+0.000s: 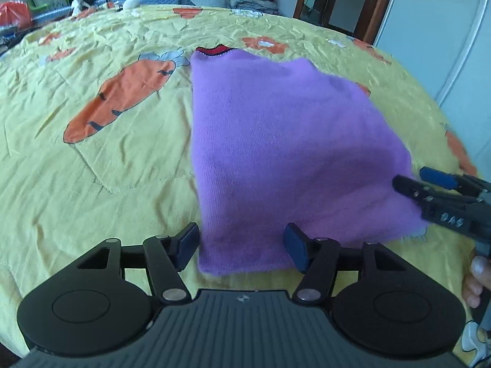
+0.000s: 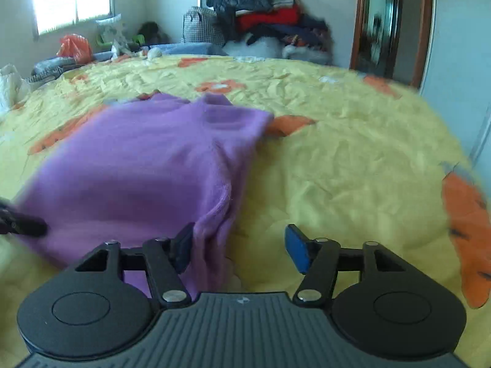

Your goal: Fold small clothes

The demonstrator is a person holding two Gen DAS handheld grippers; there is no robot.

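A small purple knitted garment with a red collar lies folded on the yellow bedspread; it also shows in the right wrist view. My left gripper is open, its fingers either side of the garment's near left corner. My right gripper is open at the garment's near right corner, with the cloth edge just inside its left finger. The right gripper also shows in the left wrist view at the garment's right edge. The left gripper's tip shows in the right wrist view.
The yellow bedspread has orange carrot prints. A pile of clothes is stacked at the far end of the bed. A door stands at the back right, and a white wardrobe on the right.
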